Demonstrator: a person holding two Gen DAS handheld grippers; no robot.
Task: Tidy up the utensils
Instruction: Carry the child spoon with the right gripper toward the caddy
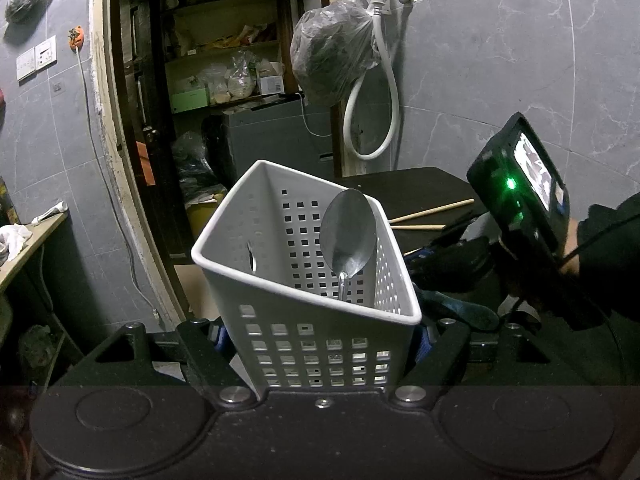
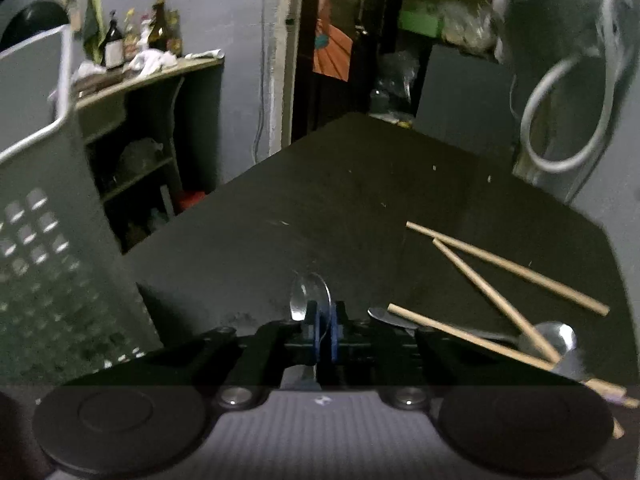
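My left gripper point(image 1: 320, 340) is shut on a white perforated basket point(image 1: 304, 332), one finger on each side wall. Inside it a metal spoon point(image 1: 348, 232) stands bowl up. The same basket point(image 2: 52, 240) fills the left of the right wrist view. There my right gripper point(image 2: 324, 332) is shut on a second spoon point(image 2: 310, 300), whose bowl sticks out above the blue pads, just over the black table point(image 2: 320, 200). To its right, three wooden chopsticks point(image 2: 508, 268) lie crossed over a third spoon point(image 2: 552, 340). The right gripper's camera housing point(image 1: 516, 196) shows beside the basket.
The table's far corner points at a dark doorway point(image 2: 336, 40). A shelf with bottles point(image 2: 156, 68) stands at the left behind the basket. A white hose loop point(image 2: 560, 120) and a hanging plastic bag point(image 1: 332, 52) are on the tiled wall at the right.
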